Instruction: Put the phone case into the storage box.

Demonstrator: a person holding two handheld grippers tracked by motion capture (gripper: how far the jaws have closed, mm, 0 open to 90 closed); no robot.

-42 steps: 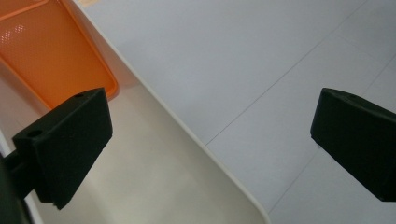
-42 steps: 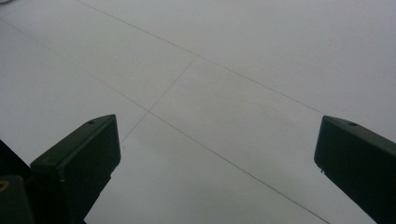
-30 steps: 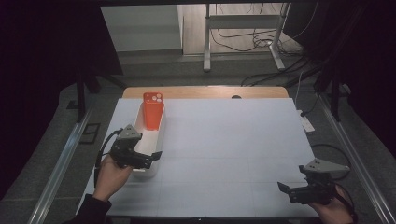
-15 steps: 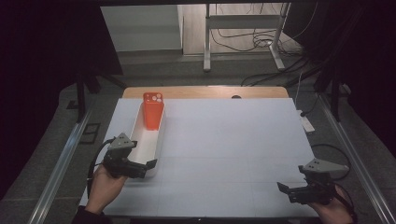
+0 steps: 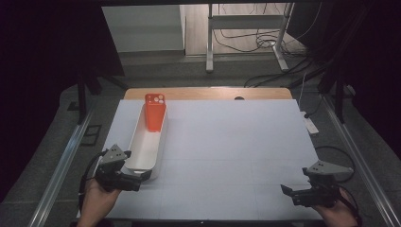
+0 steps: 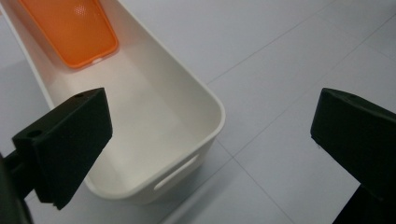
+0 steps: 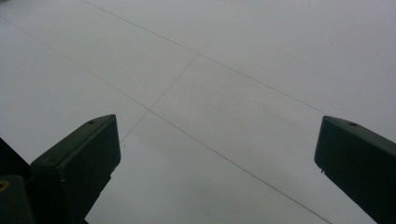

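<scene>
A long white bin [image 5: 144, 151] lies lengthwise on the left part of the white table. An orange phone case [image 5: 154, 112] leans upright in the bin's far end. My left gripper [image 5: 142, 178] is held just off the bin's near end, open and empty. In the left gripper view, the bin [image 6: 154, 116] and the orange case [image 6: 77, 28] lie ahead between the wide-apart jaws of the left gripper [image 6: 215, 116]. My right gripper [image 5: 287, 191] hovers low at the near right of the table, open. In the right gripper view, bare white surface [image 7: 233, 56] lies between the jaws of the right gripper [image 7: 219, 135].
The white table cover [image 5: 236, 142] leaves a strip of wood [image 5: 208, 93] showing at the far edge. A small white object [image 5: 312, 126] lies at the right edge. Metal rails [image 5: 61, 165] run along both sides, and a stand with cables [image 5: 246, 42] is behind.
My left gripper has drawn back from over the bin's near part toward the near edge of the table. The right gripper has stayed where it was.
</scene>
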